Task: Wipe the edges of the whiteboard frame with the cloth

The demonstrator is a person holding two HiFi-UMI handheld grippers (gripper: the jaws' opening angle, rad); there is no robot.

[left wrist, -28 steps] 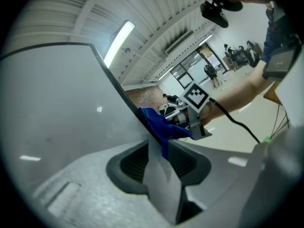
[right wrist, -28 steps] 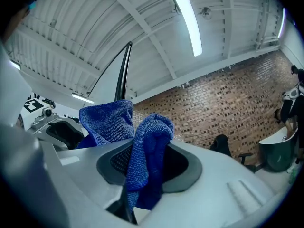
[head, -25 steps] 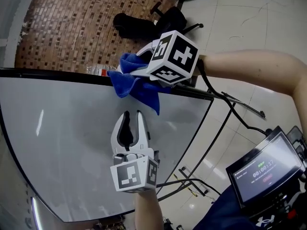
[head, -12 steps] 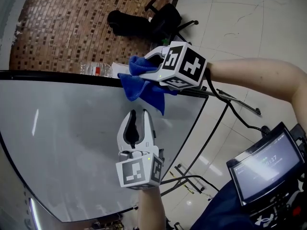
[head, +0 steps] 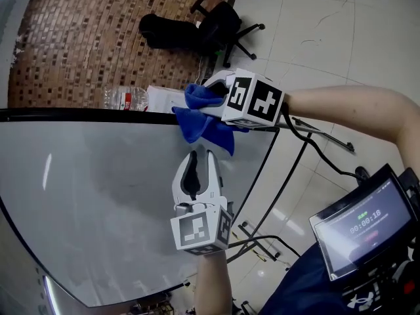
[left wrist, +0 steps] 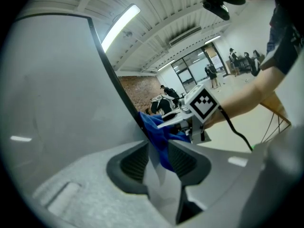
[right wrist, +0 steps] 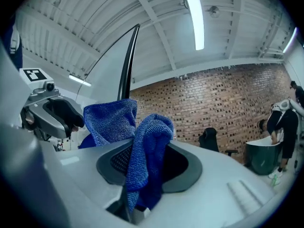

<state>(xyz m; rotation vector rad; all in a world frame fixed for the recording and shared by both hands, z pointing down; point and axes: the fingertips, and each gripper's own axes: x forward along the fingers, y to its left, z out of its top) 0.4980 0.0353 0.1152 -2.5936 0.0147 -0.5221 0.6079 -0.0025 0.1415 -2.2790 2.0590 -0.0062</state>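
The blue microfibre cloth (head: 203, 122) sits on the top edge of the black frame (head: 79, 115) of the whiteboard (head: 98, 189), close to its right corner. It is bunched over the rail, with a tail hanging down onto the white face. Your right gripper (head: 211, 92) is clamped on it: in the right gripper view a thick fold of the cloth (right wrist: 142, 148) is pinched between the two dark pads, and another flap stands up to the left against the frame (right wrist: 127, 65). Your left gripper (head: 199, 157) is in front of the board face, just on the near side of the hanging tail. Its jaws are a little apart with nothing between them; in the left gripper view the cloth (left wrist: 159, 132) shows beyond the gap, not in it. You cannot tell whether this gripper touches the board. Past the top rail, on the far side, a clear plastic bottle (head: 125, 98) lies close to the frame. Farther off, a black office chair (head: 226, 21) stands by the brown brick wall (head: 85, 38). To the right, the board's black stand (head: 289, 176) runs down to the tiled floor, and a small screen (head: 361, 231) glows nearest you at the lower right.
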